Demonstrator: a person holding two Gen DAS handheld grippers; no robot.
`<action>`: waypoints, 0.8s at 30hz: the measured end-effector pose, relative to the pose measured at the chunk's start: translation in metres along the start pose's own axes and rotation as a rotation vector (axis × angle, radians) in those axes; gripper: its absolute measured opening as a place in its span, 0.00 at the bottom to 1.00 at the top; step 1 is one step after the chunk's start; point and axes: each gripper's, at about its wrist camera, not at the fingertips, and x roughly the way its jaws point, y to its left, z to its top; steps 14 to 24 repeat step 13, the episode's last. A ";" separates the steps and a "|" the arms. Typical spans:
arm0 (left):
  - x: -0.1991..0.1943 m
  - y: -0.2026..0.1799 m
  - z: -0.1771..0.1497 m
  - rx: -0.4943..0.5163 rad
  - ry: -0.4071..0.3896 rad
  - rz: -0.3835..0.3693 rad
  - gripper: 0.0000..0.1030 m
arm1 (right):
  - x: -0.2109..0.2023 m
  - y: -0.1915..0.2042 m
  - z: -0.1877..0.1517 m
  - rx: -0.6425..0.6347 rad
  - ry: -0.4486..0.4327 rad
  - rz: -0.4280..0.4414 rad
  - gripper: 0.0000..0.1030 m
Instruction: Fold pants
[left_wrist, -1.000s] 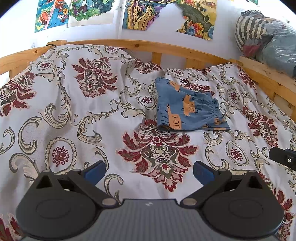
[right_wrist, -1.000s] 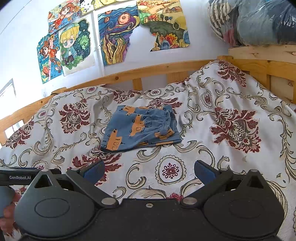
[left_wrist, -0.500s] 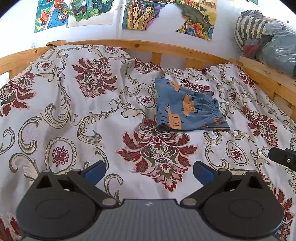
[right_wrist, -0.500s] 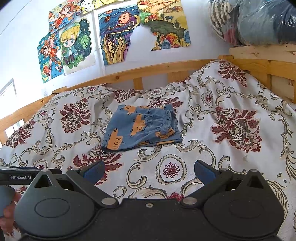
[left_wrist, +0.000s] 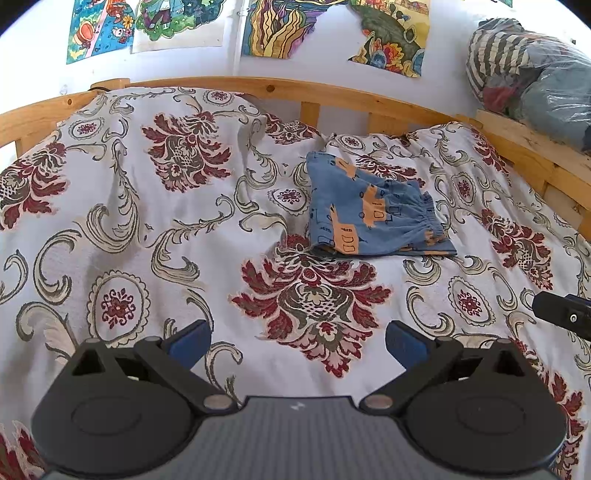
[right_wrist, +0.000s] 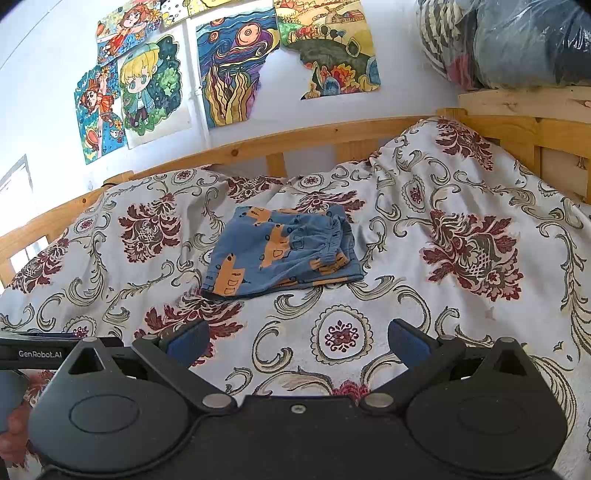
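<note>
Left wrist view: the left hand-held gripper (left_wrist: 297, 341) hangs above the bedspread (left_wrist: 147, 229) with its blue-padded fingers wide apart and nothing between them. The pants (left_wrist: 369, 214), blue with orange print, lie well ahead and a little to the right, near the wooden bed rail (left_wrist: 332, 94). They form a compact, roughly square stack with the gathered waistband on the right side. A dark piece of the other tool (left_wrist: 563, 314) shows at the right edge.

Right wrist view: the right hand-held gripper (right_wrist: 298, 341) is likewise spread and empty, well short of the pants (right_wrist: 280, 254), which sit ahead and slightly left. Layers show along the near edge, so the garment looks folded already, though how neat the far side is I cannot tell.

By my reading the folding is done or nearly so. Any next move would mean reaching forward for an edge to tidy; otherwise, nothing remains but to withdraw.
</note>
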 end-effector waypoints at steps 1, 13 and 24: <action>0.001 0.000 0.000 0.001 0.010 0.003 0.99 | 0.000 0.001 -0.001 0.000 0.001 0.000 0.99; -0.001 0.002 -0.002 0.003 0.003 -0.056 1.00 | 0.001 0.000 -0.005 -0.001 0.010 0.004 0.99; -0.001 0.002 -0.002 0.003 0.003 -0.056 1.00 | 0.001 0.000 -0.005 -0.001 0.010 0.004 0.99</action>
